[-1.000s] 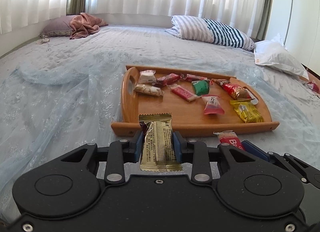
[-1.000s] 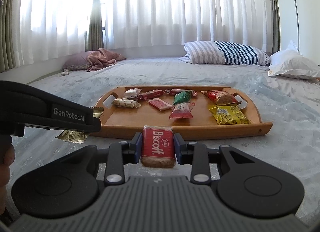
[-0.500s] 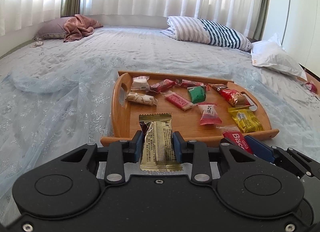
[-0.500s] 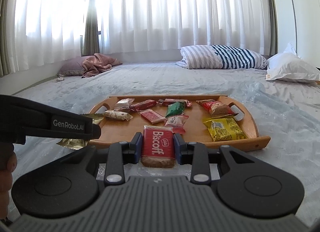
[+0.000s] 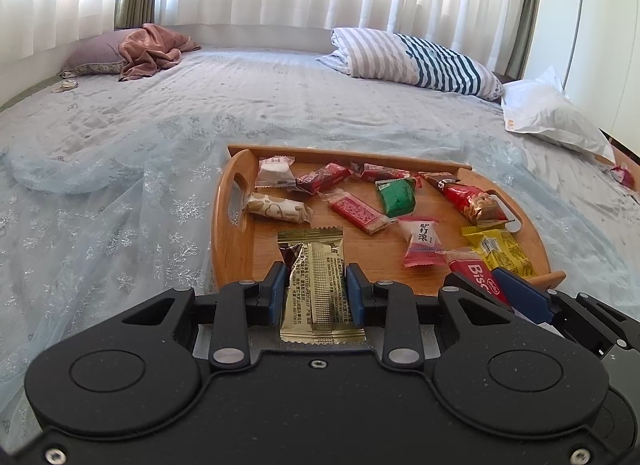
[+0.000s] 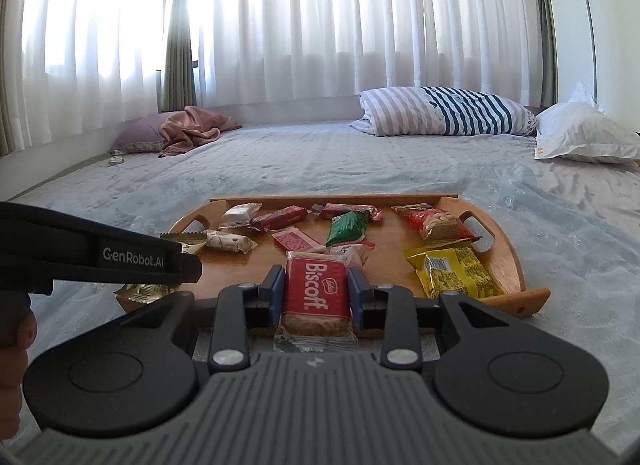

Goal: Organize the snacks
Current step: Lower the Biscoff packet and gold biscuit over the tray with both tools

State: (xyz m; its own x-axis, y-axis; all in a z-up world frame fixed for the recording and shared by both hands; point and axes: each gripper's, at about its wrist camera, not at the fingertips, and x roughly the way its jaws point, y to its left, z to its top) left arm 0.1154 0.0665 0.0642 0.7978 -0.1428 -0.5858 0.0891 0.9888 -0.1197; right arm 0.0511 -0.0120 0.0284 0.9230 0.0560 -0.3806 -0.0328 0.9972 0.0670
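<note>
A wooden tray (image 5: 232, 253) (image 6: 516, 265) lies on the bed with several wrapped snacks in it. My left gripper (image 5: 316, 285) is shut on a gold snack packet (image 5: 316, 289) and holds it over the tray's near left edge. My right gripper (image 6: 316, 289) is shut on a red Biscoff biscuit packet (image 6: 316, 293) over the tray's near edge. The Biscoff packet (image 5: 480, 279) also shows at the right of the left wrist view. The left gripper's body (image 6: 132, 257) and gold packet (image 6: 144, 289) show at the left of the right wrist view.
In the tray lie a yellow packet (image 6: 452, 271), a green packet (image 6: 346, 227), a red peanut bag (image 6: 434, 223) and a pink packet (image 5: 420, 241). A striped pillow (image 5: 416, 59), a white pillow (image 5: 556, 117) and a pink blanket (image 5: 154, 45) lie at the far side.
Both grippers have moved forward and up, closer to the tray, each still holding its packet. The tray looks larger and is seen more from above.
</note>
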